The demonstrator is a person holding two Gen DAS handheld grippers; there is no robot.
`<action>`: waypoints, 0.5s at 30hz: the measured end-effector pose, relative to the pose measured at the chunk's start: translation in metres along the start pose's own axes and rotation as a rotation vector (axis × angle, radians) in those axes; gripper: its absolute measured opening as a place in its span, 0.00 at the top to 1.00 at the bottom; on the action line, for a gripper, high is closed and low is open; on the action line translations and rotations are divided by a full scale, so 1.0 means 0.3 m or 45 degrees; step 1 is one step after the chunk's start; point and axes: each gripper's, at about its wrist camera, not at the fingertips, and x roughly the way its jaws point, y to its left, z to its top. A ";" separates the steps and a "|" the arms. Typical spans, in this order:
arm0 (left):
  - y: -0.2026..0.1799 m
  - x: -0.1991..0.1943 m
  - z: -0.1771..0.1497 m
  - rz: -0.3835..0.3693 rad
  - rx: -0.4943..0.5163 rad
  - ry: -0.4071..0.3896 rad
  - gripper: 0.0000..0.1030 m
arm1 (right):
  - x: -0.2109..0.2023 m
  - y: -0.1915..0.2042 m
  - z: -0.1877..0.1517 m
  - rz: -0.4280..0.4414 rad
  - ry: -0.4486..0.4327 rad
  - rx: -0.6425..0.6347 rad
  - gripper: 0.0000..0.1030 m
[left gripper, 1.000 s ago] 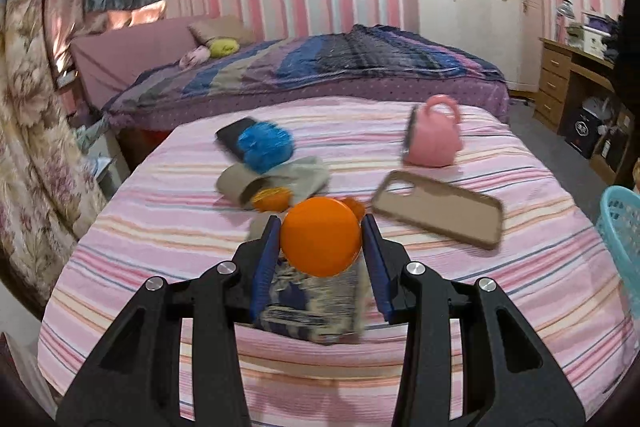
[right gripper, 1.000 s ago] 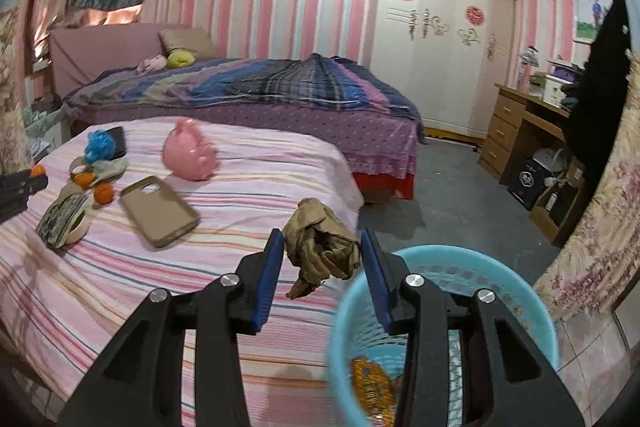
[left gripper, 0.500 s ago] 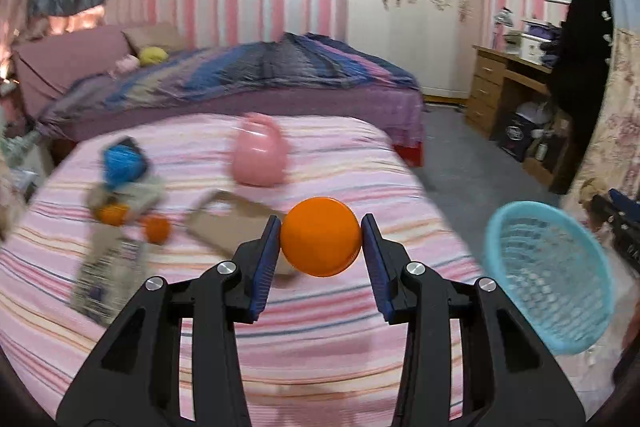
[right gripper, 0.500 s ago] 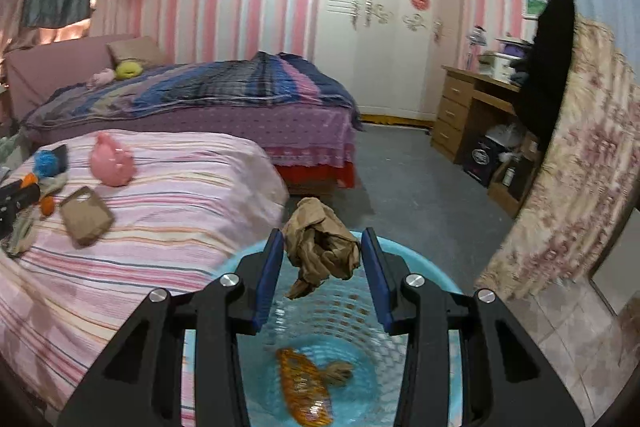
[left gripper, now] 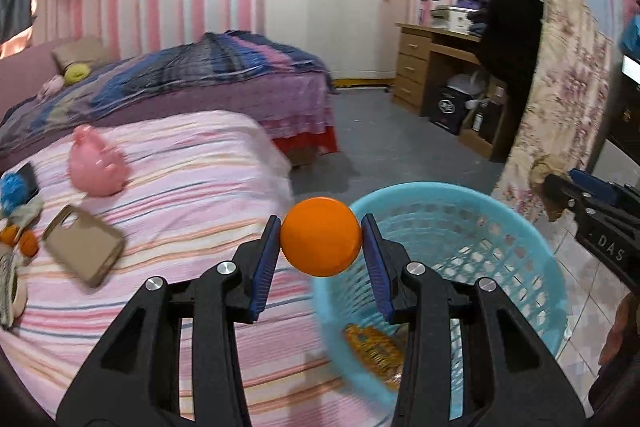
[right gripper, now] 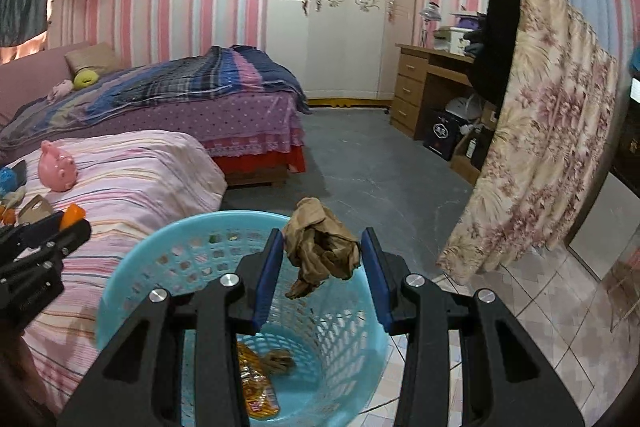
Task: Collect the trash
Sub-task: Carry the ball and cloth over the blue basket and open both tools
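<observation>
My left gripper [left gripper: 321, 242] is shut on an orange round lid [left gripper: 320, 237], held at the left rim of the light blue mesh basket [left gripper: 500, 223]. My right gripper [right gripper: 322, 254] is shut on a crumpled brown paper wad [right gripper: 320, 247], held above the same basket [right gripper: 132, 263]. An orange snack wrapper [right gripper: 256, 387] and a brown scrap [right gripper: 282, 363] lie in the basket's bottom. The left gripper also shows at the left edge of the right wrist view [right gripper: 60, 227]; the right gripper shows at the right edge of the left wrist view [left gripper: 592, 199].
The pink striped bed [left gripper: 180, 195] carries a pink piggy bank [left gripper: 96, 167], a tan phone case [left gripper: 82, 243], small oranges [left gripper: 20, 239] and a blue ball [left gripper: 10, 189]. A second bed [right gripper: 180, 95], a wooden desk [right gripper: 424, 87] and a floral curtain [right gripper: 540, 147] stand around the grey floor.
Both grippers have swung right, away from the bed. The left gripper with the lid reached the basket's rim; the right gripper with the paper wad moved over the basket's opening.
</observation>
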 end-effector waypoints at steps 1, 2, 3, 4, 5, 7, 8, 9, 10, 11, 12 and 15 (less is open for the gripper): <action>-0.014 0.005 0.002 -0.007 0.014 -0.005 0.61 | 0.002 -0.005 0.001 -0.001 0.002 0.003 0.61; -0.033 0.011 0.004 -0.013 0.029 -0.010 0.61 | 0.003 -0.016 0.001 -0.003 0.004 0.006 0.61; -0.052 0.020 0.007 -0.016 0.039 -0.011 0.61 | 0.008 -0.024 0.003 -0.003 0.006 0.008 0.61; -0.063 0.027 0.008 -0.021 0.044 -0.008 0.61 | 0.011 -0.033 0.000 -0.003 0.009 0.015 0.61; -0.073 0.039 0.011 -0.030 0.048 0.001 0.61 | 0.011 -0.038 -0.006 -0.005 0.013 0.021 0.61; -0.086 0.056 0.017 -0.046 0.057 0.014 0.59 | 0.013 -0.040 -0.009 -0.003 0.017 0.029 0.61; -0.090 0.063 0.019 -0.052 0.071 0.020 0.49 | 0.014 -0.043 -0.009 0.001 0.017 0.033 0.61; -0.090 0.065 0.020 -0.044 0.082 0.021 0.42 | 0.014 -0.042 -0.010 0.002 0.016 0.034 0.61; -0.084 0.066 0.021 -0.027 0.086 0.018 0.27 | 0.016 -0.042 -0.010 0.005 0.015 0.037 0.61; -0.078 0.060 0.020 0.000 0.085 0.001 0.21 | 0.017 -0.040 -0.010 0.011 0.013 0.039 0.61; -0.071 0.052 0.020 0.017 0.084 -0.016 0.20 | 0.019 -0.037 -0.011 0.014 0.012 0.040 0.61; -0.041 0.043 0.029 0.067 0.089 -0.029 0.13 | 0.025 -0.025 -0.013 0.022 0.015 0.038 0.60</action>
